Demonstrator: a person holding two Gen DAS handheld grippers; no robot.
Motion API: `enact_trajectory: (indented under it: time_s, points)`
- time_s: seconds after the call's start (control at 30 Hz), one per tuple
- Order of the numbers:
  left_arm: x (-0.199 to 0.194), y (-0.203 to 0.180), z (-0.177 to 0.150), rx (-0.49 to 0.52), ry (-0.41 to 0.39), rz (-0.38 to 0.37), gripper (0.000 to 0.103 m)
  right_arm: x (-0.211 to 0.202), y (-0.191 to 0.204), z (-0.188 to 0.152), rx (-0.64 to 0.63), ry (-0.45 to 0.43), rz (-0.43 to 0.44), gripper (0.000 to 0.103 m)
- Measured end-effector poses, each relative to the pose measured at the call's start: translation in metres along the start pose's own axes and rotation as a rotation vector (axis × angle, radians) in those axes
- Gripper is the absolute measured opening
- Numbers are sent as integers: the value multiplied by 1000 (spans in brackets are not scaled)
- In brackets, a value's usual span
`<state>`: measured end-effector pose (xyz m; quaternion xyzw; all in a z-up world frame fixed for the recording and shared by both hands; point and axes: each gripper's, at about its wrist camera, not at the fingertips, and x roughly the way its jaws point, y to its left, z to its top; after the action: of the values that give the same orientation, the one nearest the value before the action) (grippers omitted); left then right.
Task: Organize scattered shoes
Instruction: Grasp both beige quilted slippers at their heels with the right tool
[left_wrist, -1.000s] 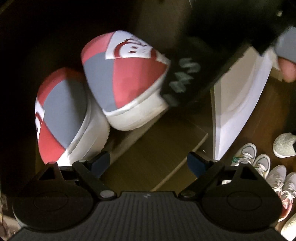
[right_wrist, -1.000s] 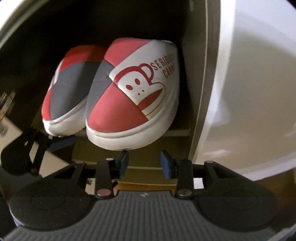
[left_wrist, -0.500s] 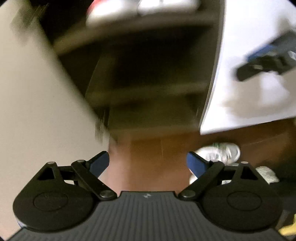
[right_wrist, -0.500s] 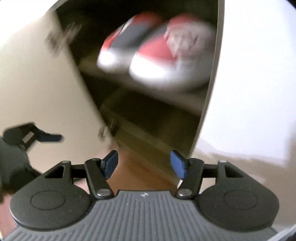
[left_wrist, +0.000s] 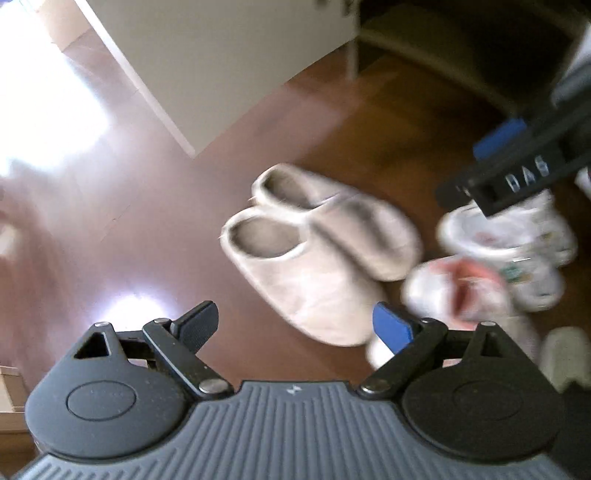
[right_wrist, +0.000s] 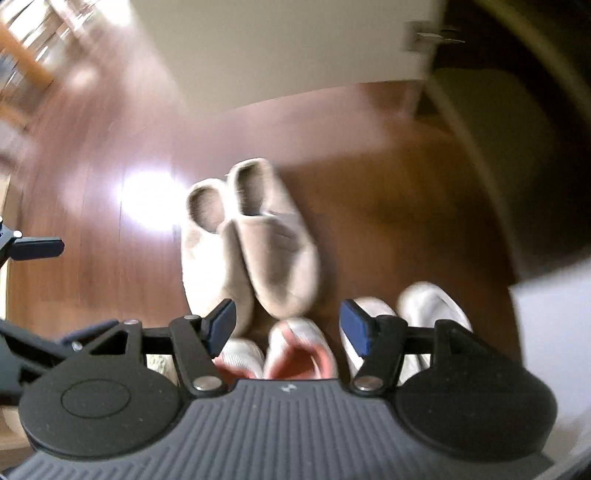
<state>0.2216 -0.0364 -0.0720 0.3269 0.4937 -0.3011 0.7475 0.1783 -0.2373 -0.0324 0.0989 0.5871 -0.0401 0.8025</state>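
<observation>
Both tongs point steeply down at a brown wooden floor (left_wrist: 155, 221), and the pictures are blurred. The landmark is a pair of beige slippers (left_wrist: 314, 251) lying side by side and touching on the floor, their open heels toward a pale cabinet panel (left_wrist: 221, 66) and their toes toward the other shoes. To the left of the slippers lies bare floor with a bright glare patch. The left tongs (left_wrist: 295, 325) hang above the floor just beside the nearer slipper's toe, jaws spread wide with nothing between the pads. To the right of the slippers, near their toes, sits a pair of white sneakers with pink lining (left_wrist: 458, 291), and beyond those a pair of white patterned sneakers (left_wrist: 517, 240). In the right wrist view the right tongs (right_wrist: 288, 325) hover over the toes of the slippers and the pink-lined sneakers (right_wrist: 299, 350), with the second white pair (right_wrist: 432, 306) behind the right finger; their jaws have just been opening and now stand about half apart, gripping nothing. Farther right of the slippers is the dark opening of a shoe cabinet (left_wrist: 461, 48).
</observation>
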Motion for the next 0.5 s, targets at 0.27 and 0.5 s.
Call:
enact_trajectory:
  time_s: [0.27, 0.5]
  points:
    - [124, 34, 3, -116, -1, 92, 92, 94, 83, 32, -242, -14, -29, 59]
    - [150, 62, 0, -256, -12, 81, 92, 167, 116, 33, -396, 97, -149, 51]
